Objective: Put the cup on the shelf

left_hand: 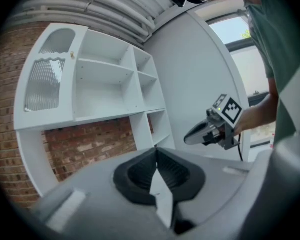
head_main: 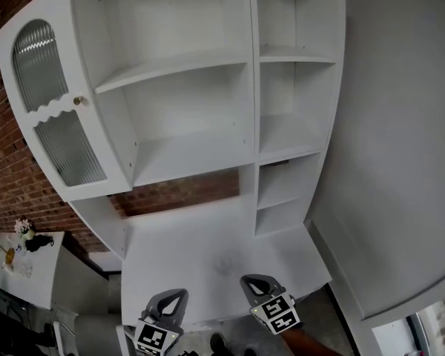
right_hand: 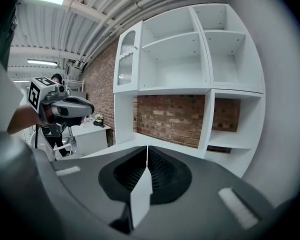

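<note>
The white shelf unit [head_main: 185,65] stands on a white counter [head_main: 185,236] and its open compartments hold nothing. On the counter, just ahead of my grippers, is a faint clear round shape [head_main: 226,262] that may be the cup. At the counter's near edge my left gripper [head_main: 179,294] and right gripper [head_main: 246,279] hover side by side. The left gripper [left_hand: 156,151] has its jaws pressed together with nothing between them. So does the right gripper [right_hand: 147,149]. Each gripper view shows the other gripper [left_hand: 190,136] [right_hand: 85,106] held in a hand. The cup is in neither gripper view.
A cabinet door with ribbed glass [head_main: 55,117] closes the unit's left end. Red brick wall [head_main: 182,191] shows behind the lowest gap. A plain white wall [head_main: 400,139] runs along the right. A small white table with flowers [head_main: 22,232] stands at lower left.
</note>
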The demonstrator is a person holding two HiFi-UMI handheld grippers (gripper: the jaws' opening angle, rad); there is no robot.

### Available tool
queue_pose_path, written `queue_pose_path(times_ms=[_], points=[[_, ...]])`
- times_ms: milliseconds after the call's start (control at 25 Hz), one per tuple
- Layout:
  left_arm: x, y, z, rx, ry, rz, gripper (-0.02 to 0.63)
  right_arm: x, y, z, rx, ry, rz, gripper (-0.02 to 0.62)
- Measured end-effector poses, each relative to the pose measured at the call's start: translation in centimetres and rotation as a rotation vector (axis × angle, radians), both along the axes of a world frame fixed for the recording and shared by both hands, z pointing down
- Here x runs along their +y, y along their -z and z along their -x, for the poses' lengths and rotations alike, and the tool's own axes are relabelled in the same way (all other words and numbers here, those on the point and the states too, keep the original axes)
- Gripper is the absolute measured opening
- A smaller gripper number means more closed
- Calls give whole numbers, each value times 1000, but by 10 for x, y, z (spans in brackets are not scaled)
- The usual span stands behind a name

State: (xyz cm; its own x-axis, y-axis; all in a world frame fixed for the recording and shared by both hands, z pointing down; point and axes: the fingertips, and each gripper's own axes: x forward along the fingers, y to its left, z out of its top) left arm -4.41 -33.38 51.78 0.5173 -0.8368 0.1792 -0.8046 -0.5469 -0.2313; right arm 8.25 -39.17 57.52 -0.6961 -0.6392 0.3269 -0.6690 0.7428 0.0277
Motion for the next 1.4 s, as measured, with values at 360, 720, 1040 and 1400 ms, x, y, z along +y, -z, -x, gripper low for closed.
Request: queue_pose_path(times_ms=[360, 720, 1040, 1400], points=[[-42, -20, 13, 13, -7, 27, 4, -43, -43, 11, 11, -8, 40, 26], [-68, -45, 25, 12, -13, 78, 4, -83, -112, 29, 44, 11, 109, 58], [-90, -70, 42, 20, -14, 130, 4, -112, -179, 42, 117, 14, 176, 98], [-112, -96, 61, 28, -14, 180, 4, -131, -256, 58, 232, 28, 255, 140]])
